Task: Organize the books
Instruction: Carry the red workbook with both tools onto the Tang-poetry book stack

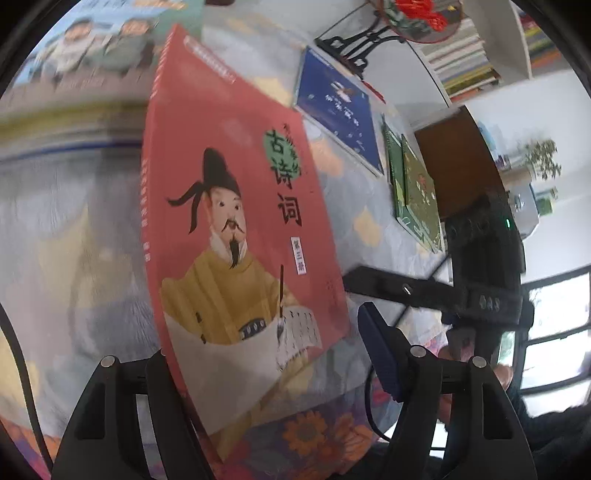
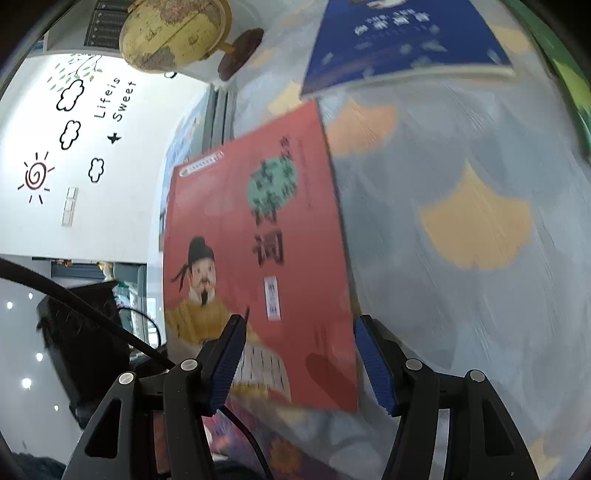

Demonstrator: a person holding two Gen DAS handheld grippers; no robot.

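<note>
The red poetry book (image 1: 236, 229) stands tilted between the spread left tongs (image 1: 271, 365), apparently loose; right tongs (image 2: 299, 362) also gape around its lower edge; I'd pinch firmly before stacking.

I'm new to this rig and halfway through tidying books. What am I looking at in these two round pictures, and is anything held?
There is no robot. A person carries a two-finger gripper in each hand, each with a wide-angle camera looking along its fingers. One picture looks out from the left gripper, the other from the right gripper. Both face a red book tilted up off the leaf-patterned cloth. A blue book and green books lie flat beyond it, and a globe stands further back. Both grippers' jaws stand apart near the red book's lower part. Whether either pinches it is unclear.
</note>
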